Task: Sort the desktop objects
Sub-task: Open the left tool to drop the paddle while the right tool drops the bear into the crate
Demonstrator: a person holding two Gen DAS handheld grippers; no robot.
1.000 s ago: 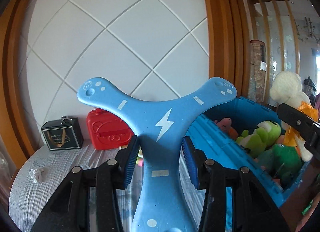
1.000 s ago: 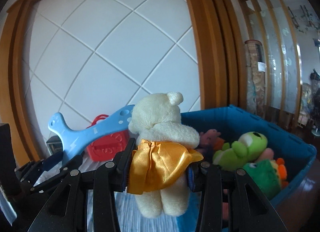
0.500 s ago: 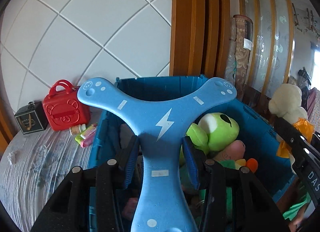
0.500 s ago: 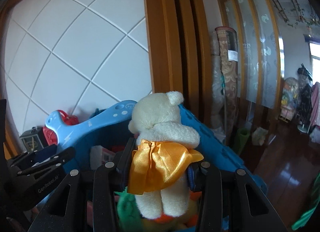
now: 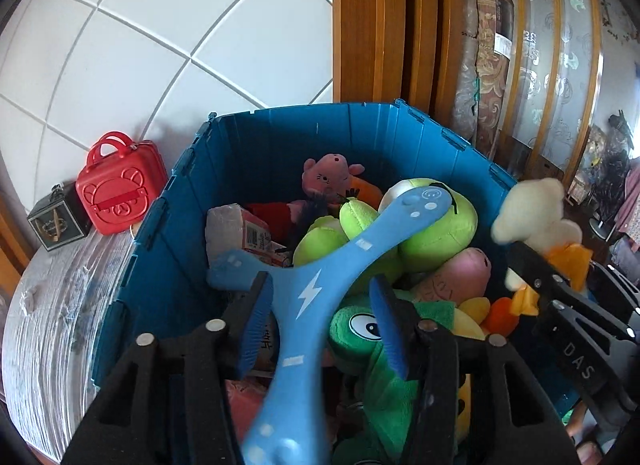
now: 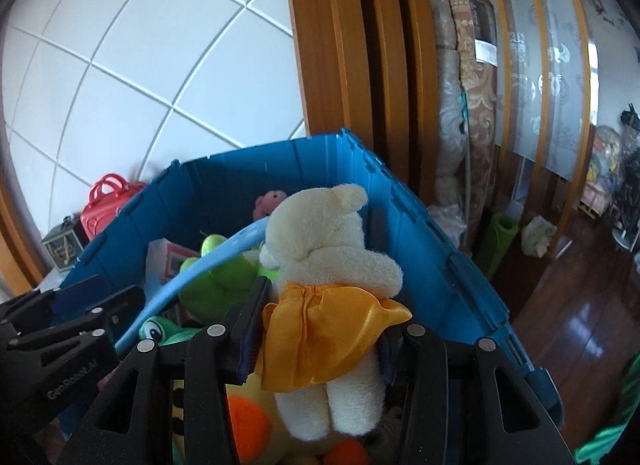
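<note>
Nearest in the left wrist view, the left gripper point(image 5: 322, 317) has its jaws opening, and the blue three-armed boomerang point(image 5: 308, 297) between them sits tilted with clear gaps at both pads, so it looks released and slipping down toward the pile; in the right wrist view the right gripper point(image 6: 316, 325) is also opening its jaws, with the cream teddy bear point(image 6: 332, 265) in its orange skirt between them, the pads close to its waist, whether touching I cannot tell. Both toys hang over the blue storage bin point(image 5: 256, 145), already crowded with a green frog plush point(image 5: 432, 225) and a pink plush point(image 5: 332, 177); a good drop means opening fully over the middle, not the rim. Beyond, a red toy case point(image 5: 120, 185) stands on the table point(image 5: 52, 305).
</note>
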